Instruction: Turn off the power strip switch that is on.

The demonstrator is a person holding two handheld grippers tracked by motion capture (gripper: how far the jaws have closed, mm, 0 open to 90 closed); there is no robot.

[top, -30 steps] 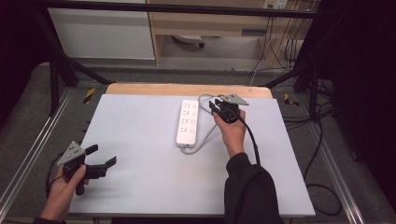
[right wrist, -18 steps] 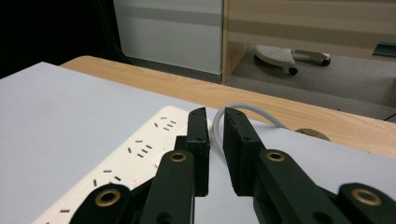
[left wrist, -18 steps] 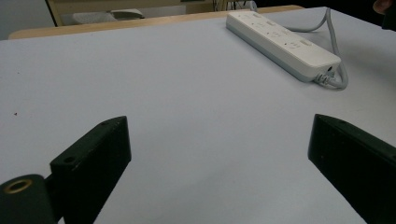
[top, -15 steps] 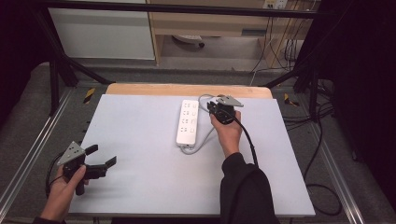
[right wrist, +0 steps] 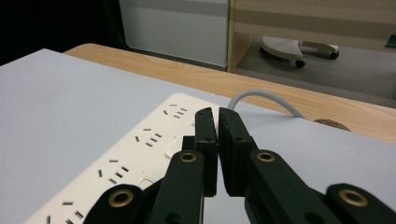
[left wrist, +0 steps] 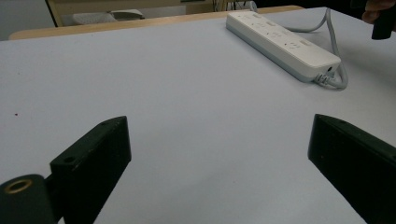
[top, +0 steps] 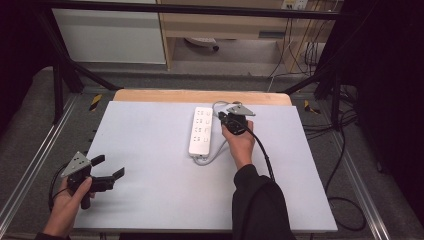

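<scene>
Hovering at the power strip's [top: 201, 130] right edge mid-bench [top: 150, 200], the right tool [right wrist: 217, 116] is just finishing clenching on nothing, likely readying to press a switch, while the left tool [top: 108, 167] is waiting released near the front-left corner.

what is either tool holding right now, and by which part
Nothing is held. The right tool has just closed on air above the power strip; the left tool stands open over the bare table.
</scene>
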